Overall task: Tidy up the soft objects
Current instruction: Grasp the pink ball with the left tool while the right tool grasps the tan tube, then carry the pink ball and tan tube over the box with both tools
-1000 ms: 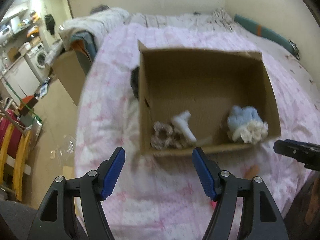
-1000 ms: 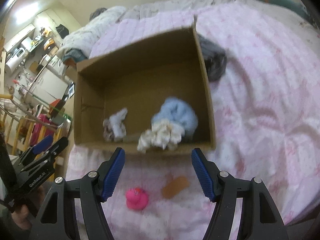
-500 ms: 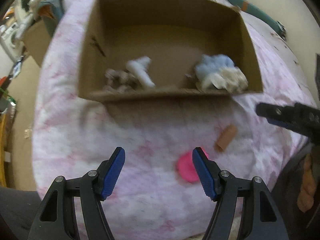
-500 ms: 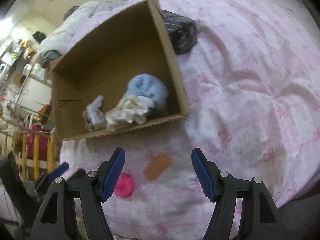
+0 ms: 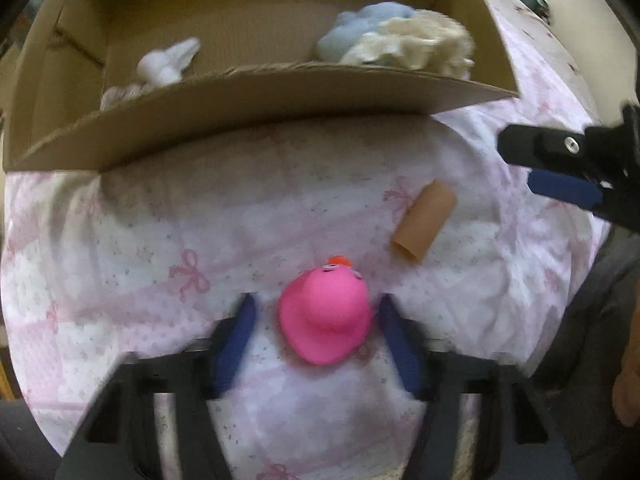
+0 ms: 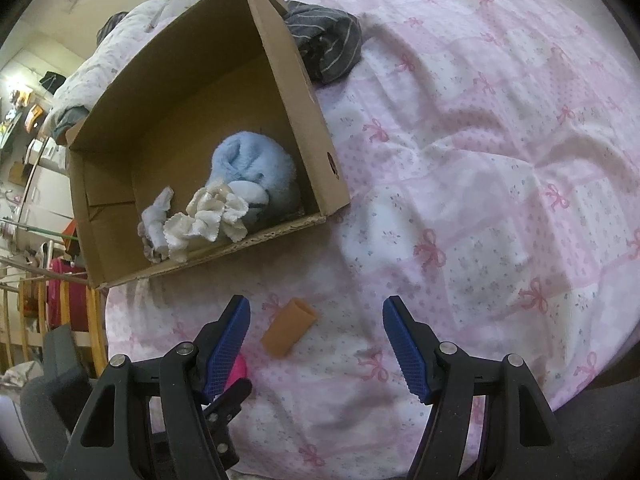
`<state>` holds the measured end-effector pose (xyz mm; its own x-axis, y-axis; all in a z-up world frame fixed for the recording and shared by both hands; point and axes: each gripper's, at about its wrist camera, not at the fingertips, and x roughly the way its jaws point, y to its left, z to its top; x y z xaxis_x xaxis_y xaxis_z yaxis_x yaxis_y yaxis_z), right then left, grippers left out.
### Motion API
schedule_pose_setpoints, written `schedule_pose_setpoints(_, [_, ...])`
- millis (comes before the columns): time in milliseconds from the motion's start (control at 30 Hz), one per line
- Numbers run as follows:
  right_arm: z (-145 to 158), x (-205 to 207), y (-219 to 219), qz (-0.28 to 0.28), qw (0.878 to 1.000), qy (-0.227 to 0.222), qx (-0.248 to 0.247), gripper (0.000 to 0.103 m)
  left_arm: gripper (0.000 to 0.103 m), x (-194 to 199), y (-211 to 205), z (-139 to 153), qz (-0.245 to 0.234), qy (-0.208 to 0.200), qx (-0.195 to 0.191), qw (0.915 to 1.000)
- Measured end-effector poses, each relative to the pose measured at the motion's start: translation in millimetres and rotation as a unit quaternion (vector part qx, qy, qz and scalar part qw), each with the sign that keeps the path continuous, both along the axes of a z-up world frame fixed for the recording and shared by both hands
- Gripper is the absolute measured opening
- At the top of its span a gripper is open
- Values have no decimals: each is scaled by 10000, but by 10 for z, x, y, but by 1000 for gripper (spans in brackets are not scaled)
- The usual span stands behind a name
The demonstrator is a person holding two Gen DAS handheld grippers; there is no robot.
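Our left gripper [image 5: 314, 320] spread, pink duck [image 5: 325, 316] between its fingers, nearer right one. Our right gripper [image 6: 316, 344] spread wide, tan tube [image 6: 288, 333] just ahead between fingertips. Cardboard box [image 6: 296, 76] beyond, holding blue plush [image 6: 250, 164].

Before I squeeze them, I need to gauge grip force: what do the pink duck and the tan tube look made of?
Pink duck toy: probably soft rubber or vinyl, smooth matte skin, no seams visible. Tan tube: smooth, hollow, possibly silicone or foam; unclear.

One duck [image 5: 324, 322], one box [image 6: 288, 56] (cardboard).
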<state>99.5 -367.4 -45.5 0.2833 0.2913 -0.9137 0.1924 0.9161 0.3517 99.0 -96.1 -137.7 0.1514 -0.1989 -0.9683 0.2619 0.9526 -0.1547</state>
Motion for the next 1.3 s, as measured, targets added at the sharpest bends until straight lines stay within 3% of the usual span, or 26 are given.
schedule_pose_setpoints(67, [-26,14,8,22,10000,31,-6,73,42,11,42,-4,70,69,-74,9999])
schedule_pose_setpoints(167, [-73,38,51,86,9999,91,-32,73,42,11,53,76,22,-50,212,9998])
schedule_pose_setpoints(300, [-181,85,119,223,9988,265,359,73,42,2,252,431,364,-310,468,9978])
schedule_pose_setpoints(433, [-302,108,220,393,9955,514,696,72,42,-18,380,834,317,-751,665,9945])
schedule_pose_setpoints(533, [-367,142,278,390,9950,589,706,63,42,10,559,950,438,-823,674,9934])
schedule_pose_setpoints(700, [-478,212,403,394,9946,715,634,57,42,22,827,834,939,-808,686,9899])
schedule_pose_setpoints(800, [-553,248,484,415,9949,777,500,57,42,99,929,738,1205,-828,942,9848])
schedule_pose_setpoints(933, [-616,263,573,506,9953,776,286,55,42,174,1013,664,1394,-686,788,9847])
schedule_pose_setpoints(1200, [-686,244,703,693,9943,755,-291,19,42,157,1019,672,1431,-774,770,9837])
schedule_pose_setpoints(1300, [-639,207,669,673,9950,695,-240,8,42,147,1078,700,1548,-831,762,9815])
